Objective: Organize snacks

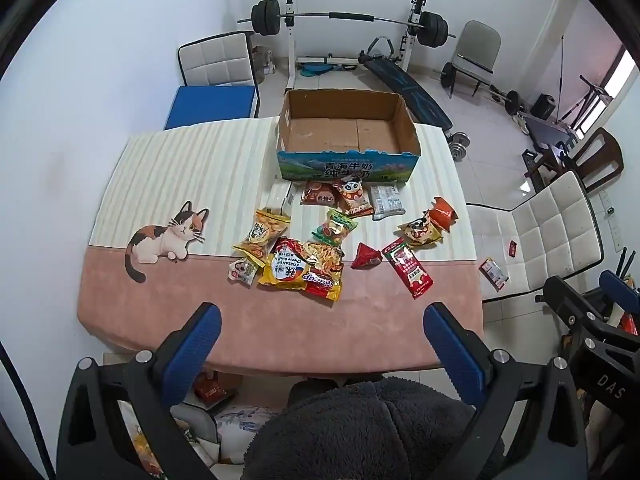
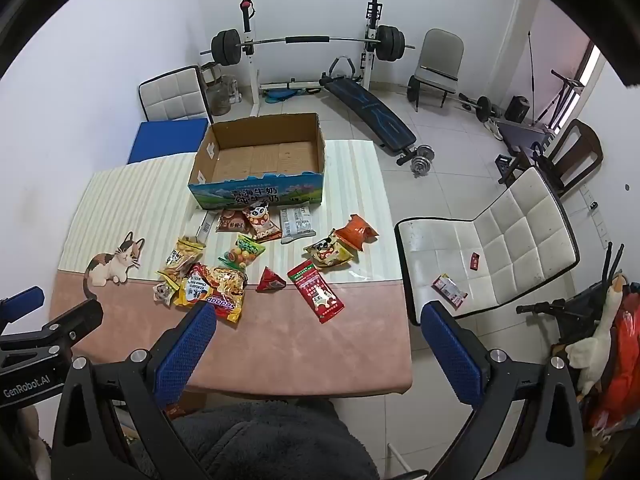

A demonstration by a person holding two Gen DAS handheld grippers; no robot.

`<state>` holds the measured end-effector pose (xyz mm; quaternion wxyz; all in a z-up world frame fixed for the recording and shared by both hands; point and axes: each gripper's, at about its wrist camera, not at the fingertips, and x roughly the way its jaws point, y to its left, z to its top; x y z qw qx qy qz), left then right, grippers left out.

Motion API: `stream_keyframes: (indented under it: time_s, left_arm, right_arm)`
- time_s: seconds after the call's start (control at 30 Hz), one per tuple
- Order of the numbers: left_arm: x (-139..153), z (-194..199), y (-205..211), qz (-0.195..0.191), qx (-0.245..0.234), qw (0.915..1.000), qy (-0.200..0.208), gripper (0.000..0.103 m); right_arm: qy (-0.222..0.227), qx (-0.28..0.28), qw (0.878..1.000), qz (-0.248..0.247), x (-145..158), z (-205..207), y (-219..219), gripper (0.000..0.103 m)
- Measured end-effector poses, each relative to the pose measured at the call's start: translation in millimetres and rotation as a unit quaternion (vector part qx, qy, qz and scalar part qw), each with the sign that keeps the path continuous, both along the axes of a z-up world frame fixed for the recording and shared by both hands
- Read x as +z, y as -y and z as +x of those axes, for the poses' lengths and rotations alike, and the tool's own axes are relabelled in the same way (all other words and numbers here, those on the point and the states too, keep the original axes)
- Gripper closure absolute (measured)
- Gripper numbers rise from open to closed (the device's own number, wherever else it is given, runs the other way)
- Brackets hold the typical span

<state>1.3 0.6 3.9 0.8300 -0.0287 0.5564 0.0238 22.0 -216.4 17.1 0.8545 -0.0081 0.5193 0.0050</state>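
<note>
Both the left gripper (image 1: pixel 322 320) and right gripper (image 2: pixel 318 318) hang wide open and empty. Ahead lie the snack packets (image 1: pixel 304 270); beyond them, the empty box (image 1: pixel 348 136). Overlapping, slippery bags could slide or come up two together.

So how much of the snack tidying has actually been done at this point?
Nothing yet, by the look of it. The open cardboard box with blue printed sides is bare inside. Every packet lies loose on the table, from the big yellow-and-red noodle bag to the long red sachet. In hand: nothing; the left gripper and right gripper hang open and empty above the pink table edge. All the sorting remains.
</note>
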Motion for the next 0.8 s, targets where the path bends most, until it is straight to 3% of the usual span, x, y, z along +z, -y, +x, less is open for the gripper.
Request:
stream_keyframes:
  time_s: [0.8]
  left_arm:
    - [8.0, -3.4, 1.7, 0.002, -0.002, 0.9999, 0.012, 0.000]
  right_arm:
    - [0.003, 0.004, 1.000, 0.001, 6.9, -2.7, -0.5, 0.000]
